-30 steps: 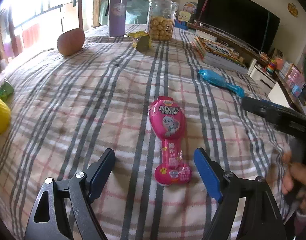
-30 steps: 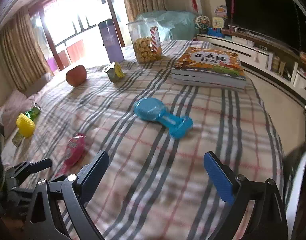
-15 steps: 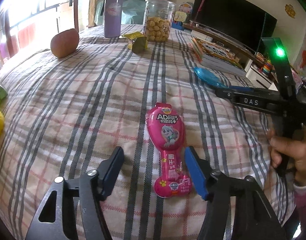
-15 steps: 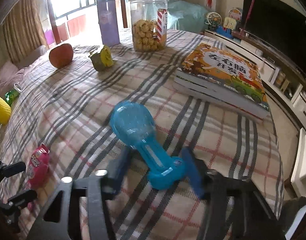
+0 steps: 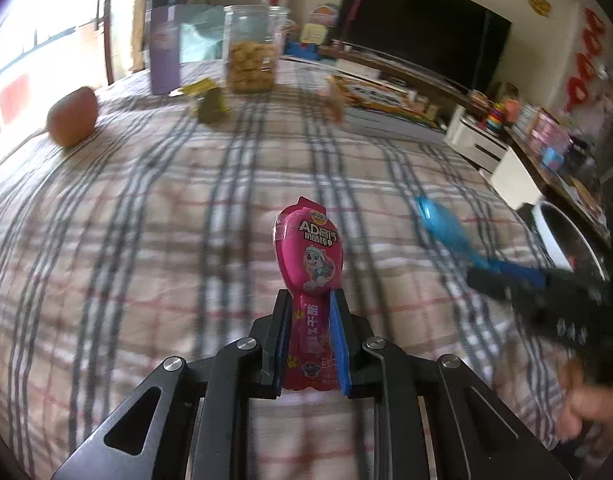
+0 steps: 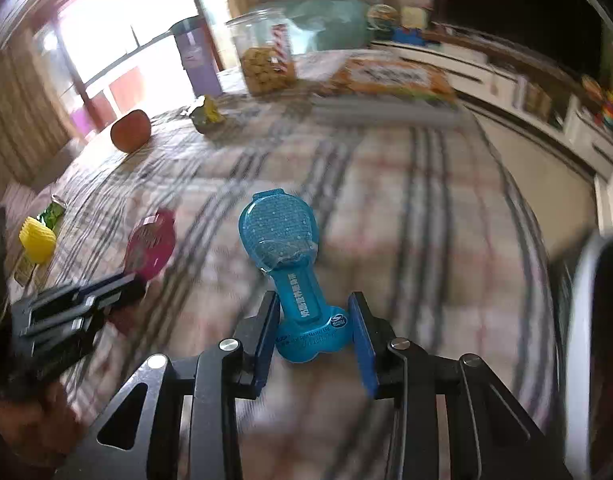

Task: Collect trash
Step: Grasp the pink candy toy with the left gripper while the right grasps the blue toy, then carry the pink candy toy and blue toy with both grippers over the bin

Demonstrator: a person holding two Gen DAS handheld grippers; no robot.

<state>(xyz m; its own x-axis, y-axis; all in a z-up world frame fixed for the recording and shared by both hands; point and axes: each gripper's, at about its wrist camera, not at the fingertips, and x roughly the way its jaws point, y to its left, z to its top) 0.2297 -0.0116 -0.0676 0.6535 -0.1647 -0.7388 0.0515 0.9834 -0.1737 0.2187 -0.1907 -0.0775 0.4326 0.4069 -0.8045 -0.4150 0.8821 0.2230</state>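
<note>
Evidently both wrappers were light, thin plastic blister packs, stiff enough to hold their spoon shape but likely slick and easy to crush at the hollow head. The left claw [image 5: 308, 334] was closing on the narrow stem of the pink wrapper [image 5: 310, 264], its pads against both edges, with the wide head jutting forward over the plaid-covered table [image 5: 146, 240]. The right claw [image 6: 314, 334] was closing too, its pads flanking the flared foot of the blue wrapper [image 6: 280, 236]; the left pad appeared to touch, while contact on the other side was less certain. That broad foot looked the firmer spot, though the stem just above would probably fit the jaws better. Each pack should lift with little effort, but a flat, glossy surface could twist or slide out under a loose pinch. Both wrappers sat near the table's front edge, well apart from the apple [image 5: 72, 116] and the cookie jar [image 5: 252, 48].
</note>
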